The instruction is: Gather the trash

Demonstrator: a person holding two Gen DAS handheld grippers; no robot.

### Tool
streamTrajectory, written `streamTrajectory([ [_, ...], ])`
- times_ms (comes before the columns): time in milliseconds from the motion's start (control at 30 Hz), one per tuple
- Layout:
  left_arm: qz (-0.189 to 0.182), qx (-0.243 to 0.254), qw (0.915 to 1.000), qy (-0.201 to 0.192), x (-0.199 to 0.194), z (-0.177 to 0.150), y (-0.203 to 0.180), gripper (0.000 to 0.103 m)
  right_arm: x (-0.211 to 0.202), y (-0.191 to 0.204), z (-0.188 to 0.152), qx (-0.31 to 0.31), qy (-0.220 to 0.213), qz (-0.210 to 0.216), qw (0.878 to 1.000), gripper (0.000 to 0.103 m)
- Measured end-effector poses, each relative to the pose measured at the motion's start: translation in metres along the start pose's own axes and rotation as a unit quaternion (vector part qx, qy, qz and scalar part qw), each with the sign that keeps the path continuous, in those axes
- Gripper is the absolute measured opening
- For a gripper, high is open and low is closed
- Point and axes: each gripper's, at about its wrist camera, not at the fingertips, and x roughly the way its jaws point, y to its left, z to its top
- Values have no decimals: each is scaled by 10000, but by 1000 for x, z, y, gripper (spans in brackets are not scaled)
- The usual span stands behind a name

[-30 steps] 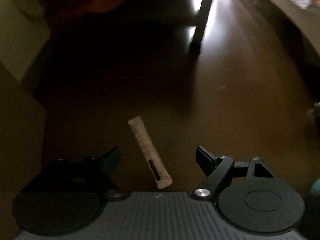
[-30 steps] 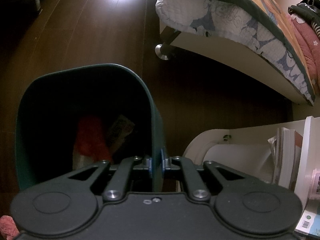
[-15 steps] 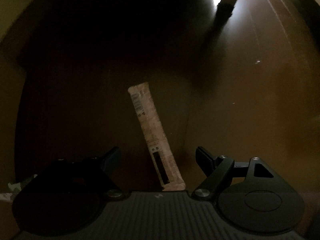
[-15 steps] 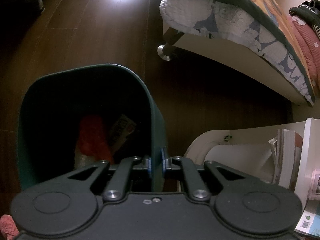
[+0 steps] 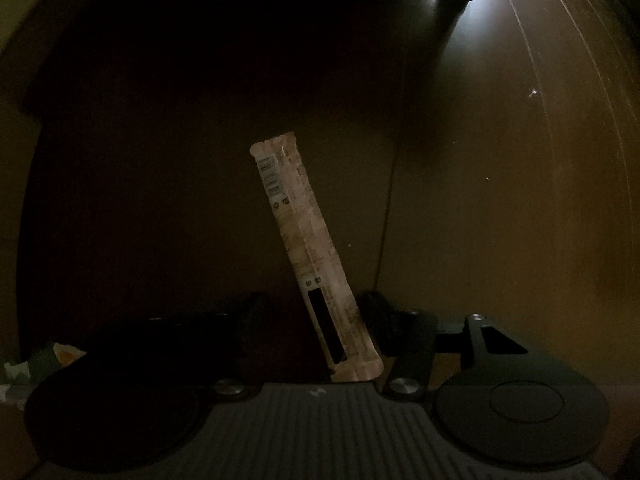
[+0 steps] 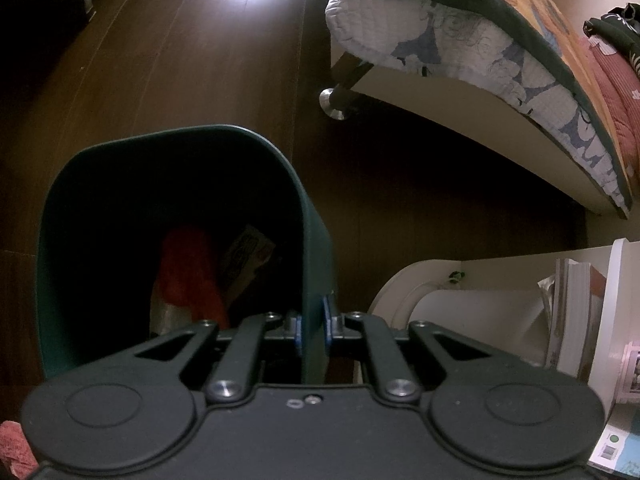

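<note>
Two grippers share the work. The right gripper (image 6: 312, 326) is clamped on the near wall of the dark green bin (image 6: 180, 136), which already holds a red item (image 6: 188, 276) and a printed wrapper (image 6: 246, 256), so part of the collecting looks done. The left gripper (image 5: 310, 312) hangs over the floor (image 5: 500, 220) with its jaws spread and nothing between them gripped; the long pale sachet (image 5: 308, 248) lies flat there, its near end between the fingertips and its far end pointing away (one more piece left, at least). Picking it up and dropping it in the bin remain. Beyond the sachet the floor sinks into shadow, and the left finger (image 5: 240, 312) is barely distinguishable. Past the bin stands a bed (image 6: 480, 52).
</note>
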Motion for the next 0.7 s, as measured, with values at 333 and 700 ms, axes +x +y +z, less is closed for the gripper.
streamTrajectory([
  [333, 200, 125, 9996, -161, -13, -3, -5, 22, 0, 1, -1, 38, -24, 5, 10000, 9],
  [700, -67, 1082, 9925, -572, -88, -22, -41, 20, 5, -6, 7, 170, 109, -13, 9998, 8],
])
